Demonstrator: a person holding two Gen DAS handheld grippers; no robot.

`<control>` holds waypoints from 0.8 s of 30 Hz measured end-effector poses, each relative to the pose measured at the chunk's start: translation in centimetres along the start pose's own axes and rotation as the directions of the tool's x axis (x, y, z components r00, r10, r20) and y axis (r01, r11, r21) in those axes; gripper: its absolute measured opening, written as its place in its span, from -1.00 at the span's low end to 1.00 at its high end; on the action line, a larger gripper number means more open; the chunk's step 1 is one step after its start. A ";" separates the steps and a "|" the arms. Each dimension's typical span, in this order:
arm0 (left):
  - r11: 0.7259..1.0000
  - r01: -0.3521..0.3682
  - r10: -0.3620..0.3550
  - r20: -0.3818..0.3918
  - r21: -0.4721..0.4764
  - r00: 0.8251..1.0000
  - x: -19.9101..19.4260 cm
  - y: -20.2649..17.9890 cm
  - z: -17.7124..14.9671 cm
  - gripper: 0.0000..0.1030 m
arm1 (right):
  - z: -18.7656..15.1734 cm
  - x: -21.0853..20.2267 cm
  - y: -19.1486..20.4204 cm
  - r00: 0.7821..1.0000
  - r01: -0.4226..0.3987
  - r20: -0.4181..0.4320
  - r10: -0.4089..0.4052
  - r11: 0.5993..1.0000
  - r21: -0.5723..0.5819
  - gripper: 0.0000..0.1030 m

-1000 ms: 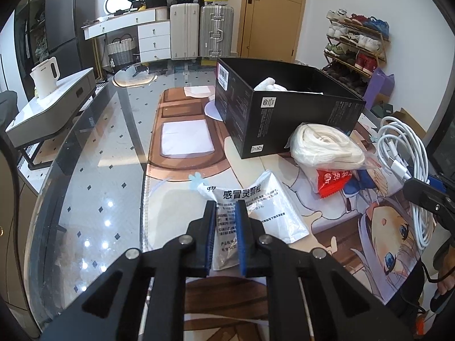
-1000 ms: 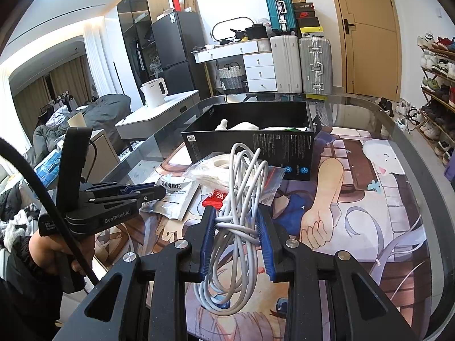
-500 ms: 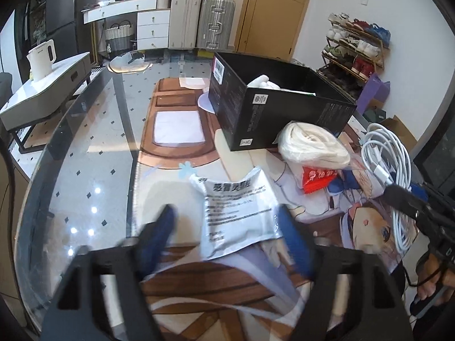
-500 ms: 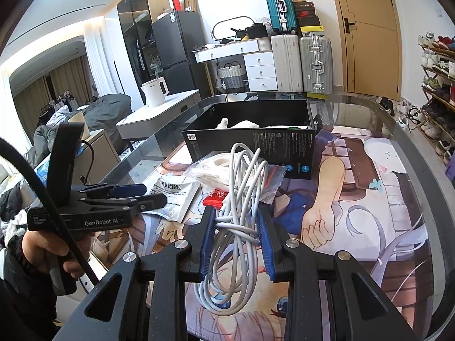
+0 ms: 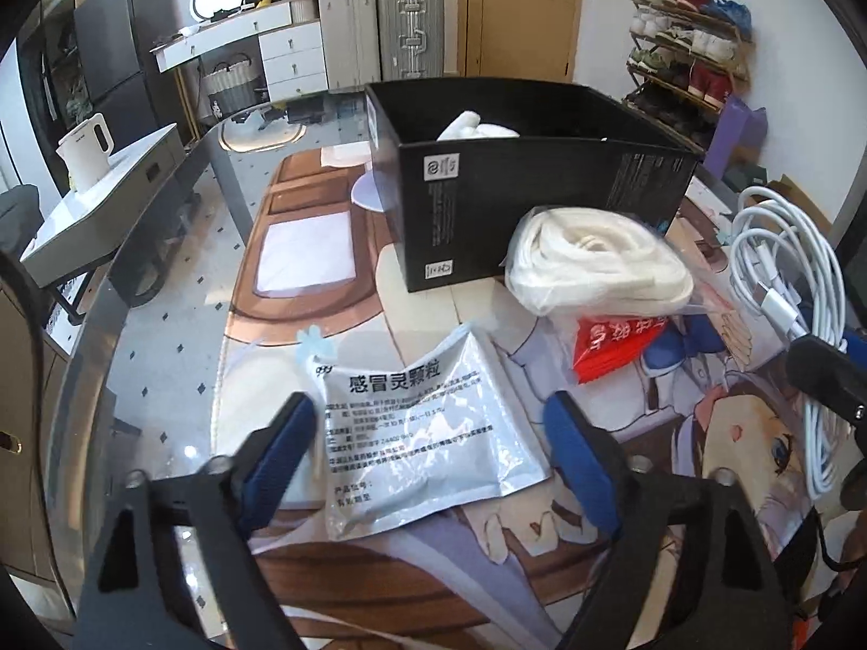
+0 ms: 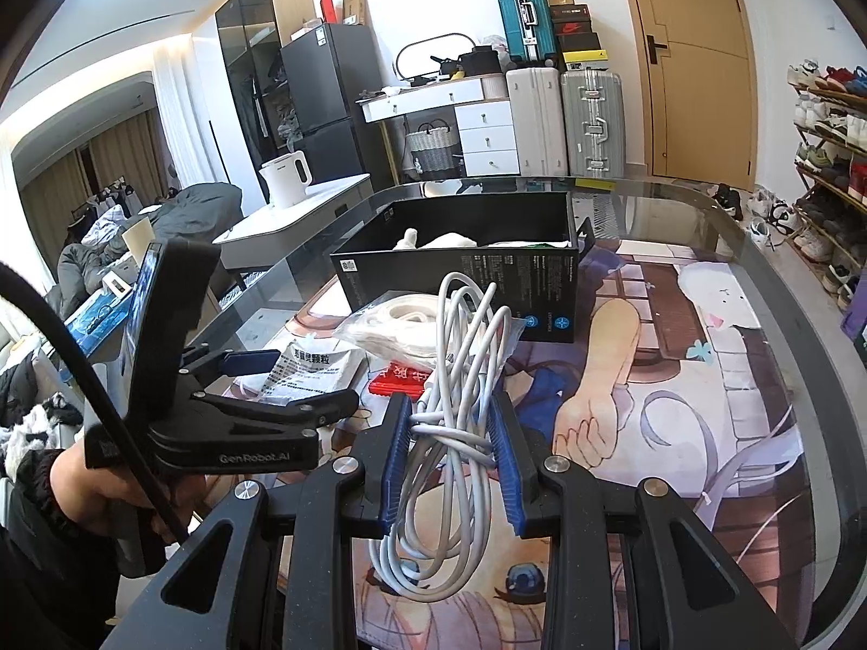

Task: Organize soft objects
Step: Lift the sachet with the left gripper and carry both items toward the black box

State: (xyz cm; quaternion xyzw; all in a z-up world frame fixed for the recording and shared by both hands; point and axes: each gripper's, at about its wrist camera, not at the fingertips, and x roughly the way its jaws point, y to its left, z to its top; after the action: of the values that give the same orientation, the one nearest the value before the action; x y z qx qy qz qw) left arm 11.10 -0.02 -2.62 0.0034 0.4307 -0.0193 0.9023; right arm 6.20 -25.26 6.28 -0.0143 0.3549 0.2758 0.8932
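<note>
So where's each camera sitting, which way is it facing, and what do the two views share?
Left wrist: on the left gripper, open, looking over the white sachet toward the black box; only its own fingers show.
Right wrist: on the right gripper, shut on the white cable, facing the box; the left gripper and its hand show.
Shared: box, sachet, cable, bagged white roll.
</note>
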 end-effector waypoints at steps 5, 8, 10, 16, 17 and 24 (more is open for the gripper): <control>0.999 0.029 -0.029 0.032 0.017 0.999 -0.6 0.1 -0.4 -0.08 | -0.1 -0.1 0.2 1.000 0.000 0.000 0.000 1.000 -0.001 -0.44; 0.998 0.058 -0.058 0.044 0.012 0.997 -1.1 0.5 -0.8 -0.19 | -0.1 -0.2 0.3 1.000 0.000 0.000 0.000 1.000 -0.002 -0.43; 0.998 0.069 -0.069 0.046 0.011 0.997 -1.4 0.7 -0.9 -0.21 | -0.1 -0.3 0.4 1.000 0.001 0.002 -0.001 1.000 -0.003 -0.44; 0.996 0.086 -0.085 0.056 -0.010 0.995 -2.2 1.4 -1.3 -0.24 | 0.1 -0.5 0.7 1.000 0.001 0.005 -0.001 1.000 -0.010 -0.44; 0.996 0.087 -0.086 0.061 -0.015 0.994 -2.3 1.6 -1.3 -0.24 | 0.1 -0.5 0.7 1.000 0.001 0.006 -0.001 1.000 -0.011 -0.43; 0.994 0.098 -0.093 0.110 -0.039 0.990 -4.0 2.7 -1.2 -0.24 | 0.5 -0.3 0.8 1.000 -0.006 0.006 0.006 1.000 -0.027 -0.43</control>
State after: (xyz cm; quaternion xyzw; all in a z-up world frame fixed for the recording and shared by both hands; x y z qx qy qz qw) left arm 7.70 2.79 -0.31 -0.0384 0.3814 -0.0530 0.9221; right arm 5.89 -24.59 7.01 -0.0244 0.3484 0.2834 0.8931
